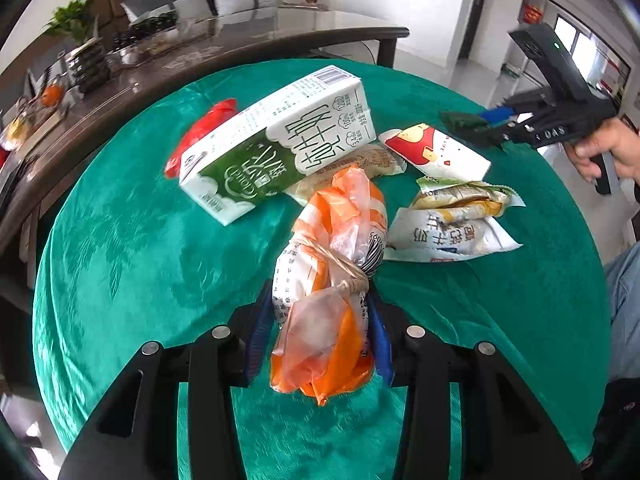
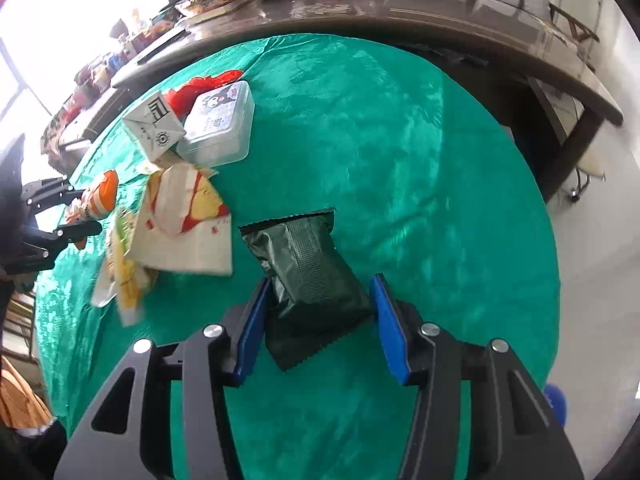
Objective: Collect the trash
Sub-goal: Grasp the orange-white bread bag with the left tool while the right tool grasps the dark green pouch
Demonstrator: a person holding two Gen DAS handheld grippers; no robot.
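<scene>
Pinching an orange wrapper [image 1: 332, 320], left gripper [image 1: 320, 312] points tableward.

The milk carton [image 1: 280, 140] bears large Chinese characters and "100%". The right gripper [image 1: 500, 120] body reads "DAS".

My left gripper [image 1: 320, 320] has a tied bag [image 1: 332, 280] between its fingers, over the cloth [image 1: 140, 260]. Beyond the bag lies a carton [image 1: 276, 140] on its side, with a wrapper [image 1: 200, 132] behind it at the left. Right of the bag, two packets [image 1: 452, 216] overlap, and a box [image 1: 436, 148] lies behind them. My right gripper [image 2: 320, 312] has a pouch [image 2: 308, 276] between its fingers; left of the pouch lies that box [image 2: 188, 224], and behind it a tub [image 2: 220, 124] sits beside the carton [image 2: 154, 128]. A table [image 1: 240, 48] stands behind the cloth.
</scene>
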